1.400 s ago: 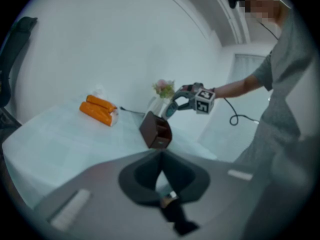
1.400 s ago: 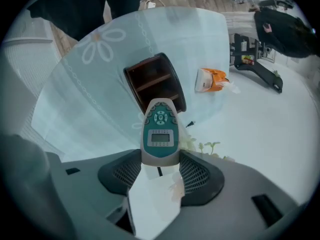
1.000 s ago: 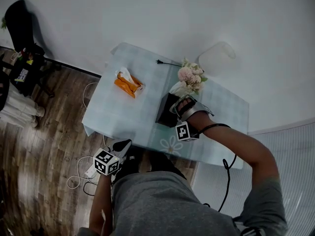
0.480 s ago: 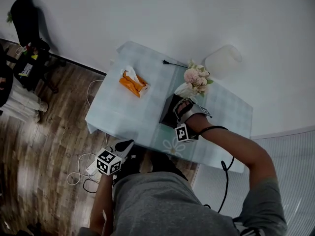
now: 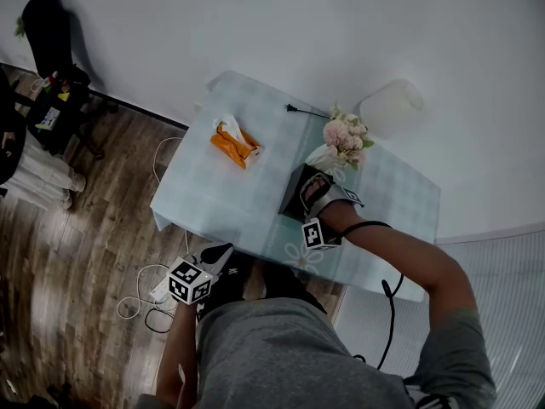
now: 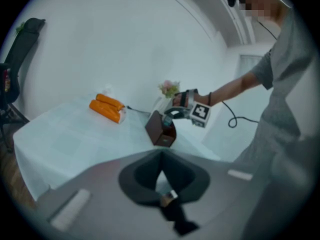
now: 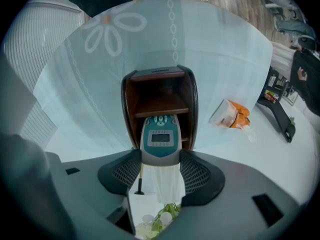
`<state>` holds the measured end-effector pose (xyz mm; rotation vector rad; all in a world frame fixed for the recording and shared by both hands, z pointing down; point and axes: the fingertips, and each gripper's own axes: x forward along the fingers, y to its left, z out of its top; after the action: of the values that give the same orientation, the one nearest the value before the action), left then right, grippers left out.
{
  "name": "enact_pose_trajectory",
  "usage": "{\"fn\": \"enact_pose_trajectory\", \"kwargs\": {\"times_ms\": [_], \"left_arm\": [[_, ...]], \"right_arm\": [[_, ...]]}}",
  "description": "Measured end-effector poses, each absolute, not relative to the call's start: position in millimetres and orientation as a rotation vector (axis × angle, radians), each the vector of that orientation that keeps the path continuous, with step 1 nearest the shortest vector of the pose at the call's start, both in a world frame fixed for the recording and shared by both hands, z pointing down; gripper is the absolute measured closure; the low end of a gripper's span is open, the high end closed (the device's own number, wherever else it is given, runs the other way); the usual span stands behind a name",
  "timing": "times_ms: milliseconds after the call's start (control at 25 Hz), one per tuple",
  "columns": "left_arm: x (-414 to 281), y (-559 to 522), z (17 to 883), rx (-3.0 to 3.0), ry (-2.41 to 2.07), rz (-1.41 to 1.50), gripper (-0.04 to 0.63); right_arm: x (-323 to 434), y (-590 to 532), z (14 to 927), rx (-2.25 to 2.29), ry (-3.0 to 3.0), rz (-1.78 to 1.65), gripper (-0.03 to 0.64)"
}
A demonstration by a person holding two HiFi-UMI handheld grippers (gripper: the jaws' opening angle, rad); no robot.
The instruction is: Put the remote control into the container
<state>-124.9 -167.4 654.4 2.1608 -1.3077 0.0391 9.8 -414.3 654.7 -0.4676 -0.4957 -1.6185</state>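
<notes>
Small table (image 5: 213, 194) under a pale checked cloth, pushed against a white wall; wood floor beside it. An orange tissue pack (image 5: 234, 143) and a posy of flowers (image 5: 345, 135) sit on the cloth.

- Right gripper (image 5: 317, 196): jaws clamped on the lower sides of the teal remote control (image 7: 160, 140), screen facing the camera. Holding it by the tail presumably leaves the button end free to go in first.
- Remote's button end is at the mouth of the dark wooden container (image 7: 160, 91), lined up with the compartment nearer the gripper. How deep it sits I cannot tell.
- Container stands open-side up just beside the flowers.
- Left gripper (image 5: 204, 267): jaws together, nothing between them. It hangs low off the table's near edge, likely parked because this is a one-handed job.

Against a second ago: right gripper sits slightly further over the container; left gripper unchanged.
</notes>
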Motion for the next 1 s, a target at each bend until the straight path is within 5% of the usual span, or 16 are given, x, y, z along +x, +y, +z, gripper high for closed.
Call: {"fn": "enact_pose_trajectory", "kwargs": {"times_ms": [1000], "left_arm": [[-128.9,-178.0,657.2,2.169,-1.277,0.059,0.595]], "right_arm": [[5.5,-406.8,666.4,-0.459,-0.580,-1.564,0.362]]}}
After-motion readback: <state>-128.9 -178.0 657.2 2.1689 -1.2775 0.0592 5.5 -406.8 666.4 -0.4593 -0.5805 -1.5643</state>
